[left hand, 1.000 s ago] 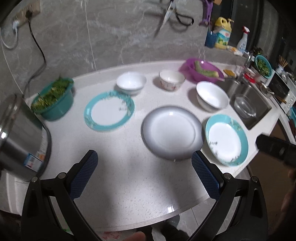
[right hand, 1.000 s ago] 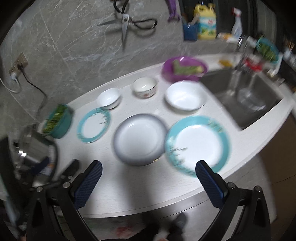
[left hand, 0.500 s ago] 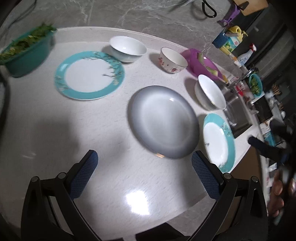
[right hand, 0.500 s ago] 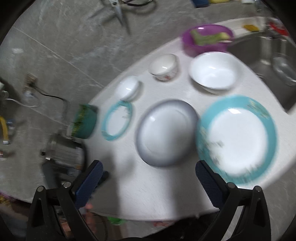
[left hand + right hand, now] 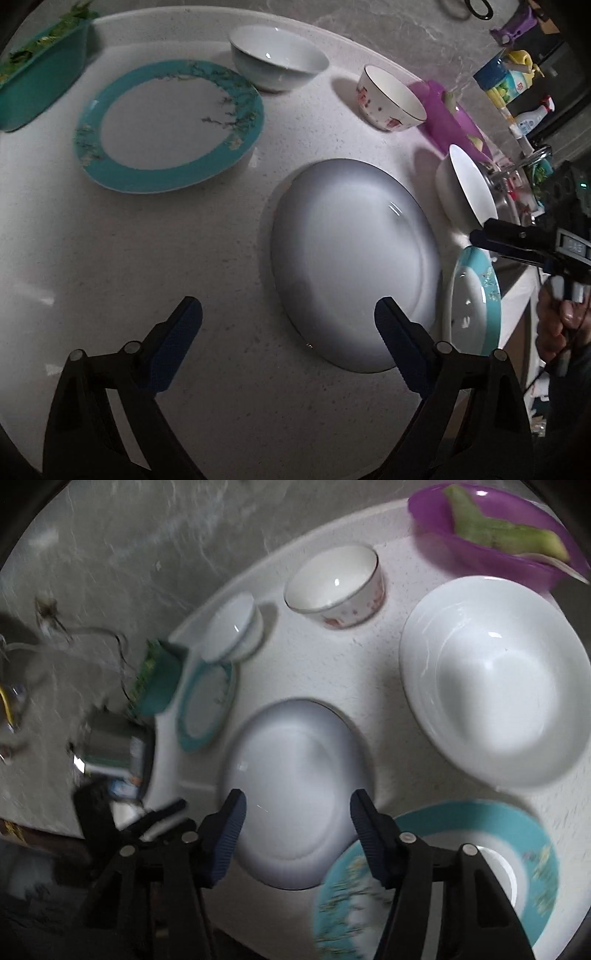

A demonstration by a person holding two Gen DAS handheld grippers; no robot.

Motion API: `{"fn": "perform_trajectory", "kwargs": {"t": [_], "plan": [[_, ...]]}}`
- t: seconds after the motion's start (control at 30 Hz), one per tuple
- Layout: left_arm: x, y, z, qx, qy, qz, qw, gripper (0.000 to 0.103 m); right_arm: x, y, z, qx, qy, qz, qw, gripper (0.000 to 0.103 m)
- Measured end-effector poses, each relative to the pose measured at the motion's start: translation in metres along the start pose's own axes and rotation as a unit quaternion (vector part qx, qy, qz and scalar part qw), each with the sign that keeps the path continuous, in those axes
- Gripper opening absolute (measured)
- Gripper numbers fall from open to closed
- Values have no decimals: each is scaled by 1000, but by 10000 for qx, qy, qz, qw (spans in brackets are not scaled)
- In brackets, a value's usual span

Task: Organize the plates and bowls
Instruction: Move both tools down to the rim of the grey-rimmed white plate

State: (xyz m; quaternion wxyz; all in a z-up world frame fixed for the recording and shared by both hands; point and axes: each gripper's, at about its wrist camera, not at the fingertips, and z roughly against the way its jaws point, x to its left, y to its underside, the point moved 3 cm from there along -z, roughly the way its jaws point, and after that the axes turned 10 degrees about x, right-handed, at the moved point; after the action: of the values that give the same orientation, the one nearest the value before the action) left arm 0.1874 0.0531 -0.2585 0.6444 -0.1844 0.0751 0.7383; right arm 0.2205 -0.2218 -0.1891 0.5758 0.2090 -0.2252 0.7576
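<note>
My left gripper (image 5: 288, 325) hangs over the counter (image 5: 110, 258), jaws spread and just now narrowing, nothing between them. My right gripper (image 5: 297, 823) has also been closing, still apart and empty above the grey plate (image 5: 291, 812). The plate lies flat, face up, round. Beyond it sit a white bowl (image 5: 495, 679), then a flowered bowl (image 5: 336, 585).

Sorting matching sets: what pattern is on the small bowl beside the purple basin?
White with red floral marks, clearest in the left wrist view.
</note>
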Motion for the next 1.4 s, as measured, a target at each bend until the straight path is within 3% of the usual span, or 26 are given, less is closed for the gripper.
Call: {"fn": "perform_trajectory", "kwargs": {"t": [0.27, 0.33, 0.7, 0.93, 1.23, 1.4], "plan": [[-2, -21, -27, 373, 186, -142, 9990, 76, -20, -13, -19, 375, 101, -89, 9992, 56], [-1, -22, -32, 465, 288, -146, 9984, 68, -22, -17, -23, 469, 160, -75, 9987, 54], [-1, -23, -40, 603, 145, -303, 9976, 65, -31, -29, -34, 834, 359, -102, 9958, 49], [-7, -23, -42, 676, 299, -541, 9958, 65, -26, -27, -41, 1041, 555, 152, 9929, 44], [-4, -21, -42, 739, 408, -511, 9951, 65, -26, -33, -41, 1236, 985, -2, 9874, 44], [-9, -20, -43, 777, 573, -563, 9937, 65, -22, -37, -48, 1560, 909, 144, 9834, 46]]}}
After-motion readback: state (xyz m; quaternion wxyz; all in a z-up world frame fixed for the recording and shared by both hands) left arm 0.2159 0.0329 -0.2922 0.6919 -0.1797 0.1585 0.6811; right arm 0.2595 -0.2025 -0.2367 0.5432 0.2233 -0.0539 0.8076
